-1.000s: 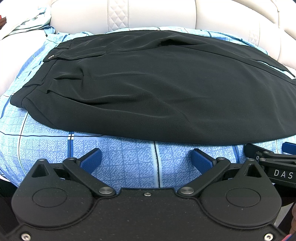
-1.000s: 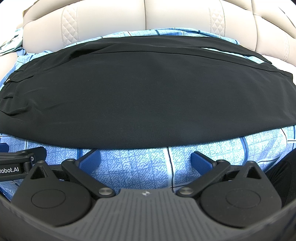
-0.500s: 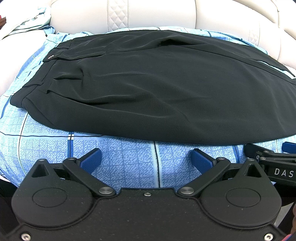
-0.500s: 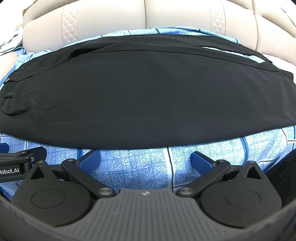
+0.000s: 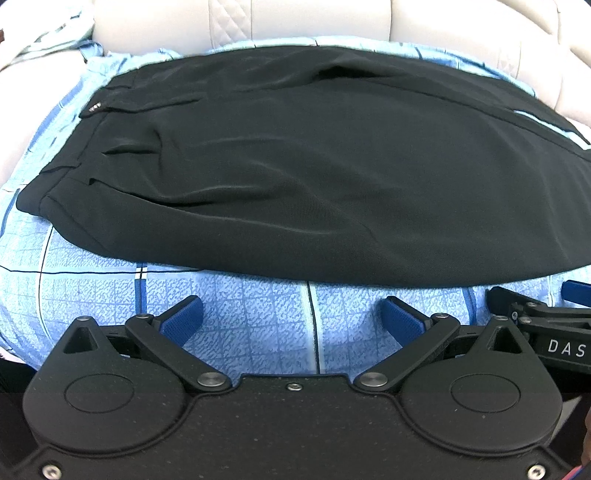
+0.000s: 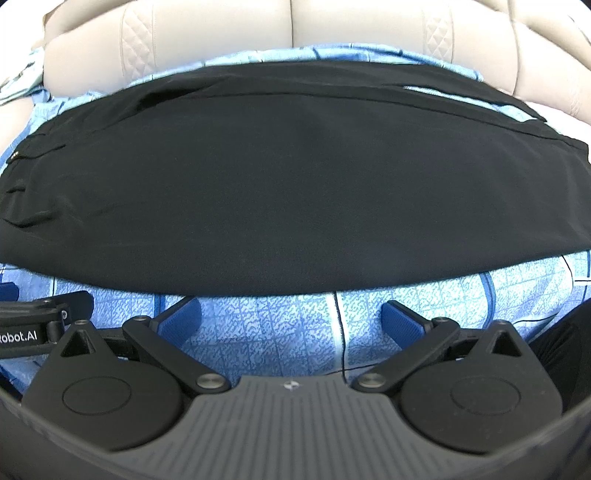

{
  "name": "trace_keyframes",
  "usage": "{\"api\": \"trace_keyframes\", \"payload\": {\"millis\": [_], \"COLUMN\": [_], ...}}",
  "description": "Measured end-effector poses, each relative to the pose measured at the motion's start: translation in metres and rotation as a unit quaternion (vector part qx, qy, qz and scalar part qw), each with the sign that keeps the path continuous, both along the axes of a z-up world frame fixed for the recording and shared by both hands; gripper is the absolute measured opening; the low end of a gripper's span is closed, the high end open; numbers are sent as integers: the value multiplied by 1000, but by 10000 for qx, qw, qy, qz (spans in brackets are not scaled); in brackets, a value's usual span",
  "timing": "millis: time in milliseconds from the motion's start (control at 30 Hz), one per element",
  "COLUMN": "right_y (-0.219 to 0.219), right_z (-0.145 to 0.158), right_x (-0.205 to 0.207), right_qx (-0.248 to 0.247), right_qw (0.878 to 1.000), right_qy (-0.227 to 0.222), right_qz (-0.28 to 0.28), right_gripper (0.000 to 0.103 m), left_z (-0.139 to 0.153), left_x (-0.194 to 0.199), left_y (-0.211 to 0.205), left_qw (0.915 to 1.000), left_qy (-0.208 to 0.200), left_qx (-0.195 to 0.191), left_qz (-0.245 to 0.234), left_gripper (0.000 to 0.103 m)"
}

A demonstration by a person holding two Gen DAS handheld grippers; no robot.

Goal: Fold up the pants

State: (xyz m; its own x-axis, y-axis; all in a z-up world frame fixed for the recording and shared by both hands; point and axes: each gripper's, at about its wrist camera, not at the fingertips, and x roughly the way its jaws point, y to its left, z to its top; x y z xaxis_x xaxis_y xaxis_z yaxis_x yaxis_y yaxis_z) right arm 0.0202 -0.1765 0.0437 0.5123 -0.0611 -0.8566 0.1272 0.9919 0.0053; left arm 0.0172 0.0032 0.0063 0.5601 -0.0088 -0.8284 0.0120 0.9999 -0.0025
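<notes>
Black pants point(image 5: 314, 166) lie flat across a blue patterned sheet point(image 5: 258, 317), waistband to the left, legs running off to the right. In the right wrist view the pants point(image 6: 295, 184) fill the middle, with the leg hems at the far right. My left gripper point(image 5: 291, 317) hovers open over bare sheet just short of the pants' near edge, nothing between its blue pads. Beside it, my right gripper point(image 6: 291, 317) is open too, over the sheet point(image 6: 266, 325) before the near edge of the legs. Each gripper's tip shows at the side of the other's view.
A cream quilted sofa back point(image 5: 314, 18) rises behind the sheet, also seen as the sofa back point(image 6: 221, 29) in the right wrist view. A light crumpled cloth point(image 5: 48, 40) lies at the far left. A dark shape point(image 6: 569, 350) sits at the right edge.
Both grippers have edged slightly closer to the pants' near edge; the pants look a little larger. Nothing else has moved.
</notes>
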Motion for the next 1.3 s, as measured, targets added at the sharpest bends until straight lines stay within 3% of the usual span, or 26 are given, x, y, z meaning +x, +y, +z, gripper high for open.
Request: {"api": "trace_keyframes", "payload": {"millis": [133,233,367,533,667,733,833,900,1000,1167,1300], "right_y": [-7,-14,-22,-47,-68,-78,-85,-87,-91,-104,-102], "right_z": [14,35,63,88,100,99,88,78,46,6,-15], "right_x": [1,0,20,89,164,210,270,306,363,421,452], "right_qx": [80,206,205,175,614,830,760,725,704,544,322], "right_qw": [9998,9995,9974,9940,9904,9900,9908,9911,9901,9817,9810], "right_qy": [142,-192,-670,-1024,-1079,-891,-625,-497,54,520,751], "right_qz": [-102,-107,-157,-358,-608,-710,-926,-1004,-1214,-1749,-1760], "right_gripper": [103,103,103,103,103,103,103,103,103,103,103], "left_z": [16,40,77,116,130,128,117,105,85,65,49], "left_x": [2,8,35,102,174,202,244,269,295,325,348], "left_y": [15,31,59,103,133,146,169,186,205,232,242], "left_qw": [9994,9989,9982,9942,9901,9874,9817,9751,9619,9451,9434], "left_qy": [84,-71,-485,-858,-864,-813,-665,-584,-394,-523,-412], "left_qx": [-349,-471,-348,-263,-291,-386,-576,-735,-963,-1169,-1115], "left_qz": [-28,-32,24,597,1064,1304,1688,2010,2528,3005,3098], "left_gripper": [103,103,103,103,103,103,103,103,103,102,102]}}
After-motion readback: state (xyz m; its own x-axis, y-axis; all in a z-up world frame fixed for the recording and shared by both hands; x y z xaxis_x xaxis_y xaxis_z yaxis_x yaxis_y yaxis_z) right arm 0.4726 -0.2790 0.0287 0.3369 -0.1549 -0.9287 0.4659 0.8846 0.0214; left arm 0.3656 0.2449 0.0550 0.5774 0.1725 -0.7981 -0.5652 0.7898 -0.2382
